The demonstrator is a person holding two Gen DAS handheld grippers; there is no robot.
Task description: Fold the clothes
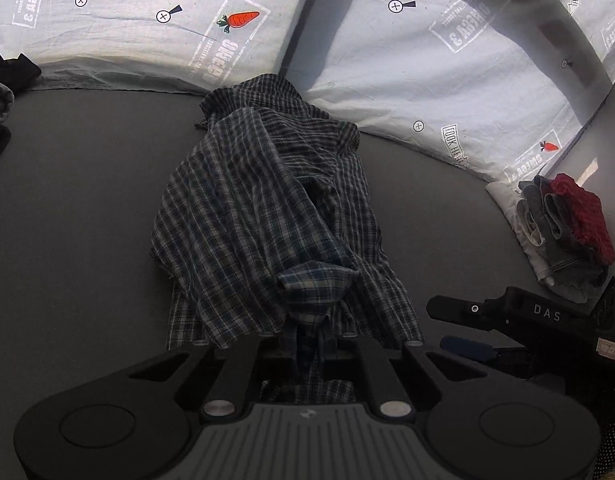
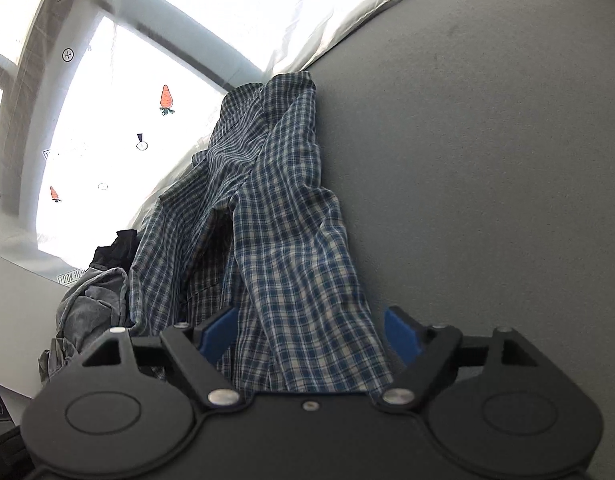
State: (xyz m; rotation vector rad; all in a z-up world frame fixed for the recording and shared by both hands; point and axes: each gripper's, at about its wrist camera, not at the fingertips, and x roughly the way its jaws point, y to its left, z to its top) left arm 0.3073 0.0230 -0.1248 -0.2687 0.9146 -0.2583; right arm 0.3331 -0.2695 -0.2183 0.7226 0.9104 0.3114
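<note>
Two clothes piles (image 1: 563, 228) (image 2: 87, 312) flank plaid shirt (image 1: 267, 208) | grey table (image 1: 67, 200)

Black left gripper (image 1: 307, 344), silver screws, right gripper (image 2: 309, 336) with blue pads

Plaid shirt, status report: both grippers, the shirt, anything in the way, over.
Left gripper shut on plaid shirt. Right gripper open, shirt cloth between its jaws, unpinched. Shirt bunched on grey table. Folded pile off to the side, clear.
</note>
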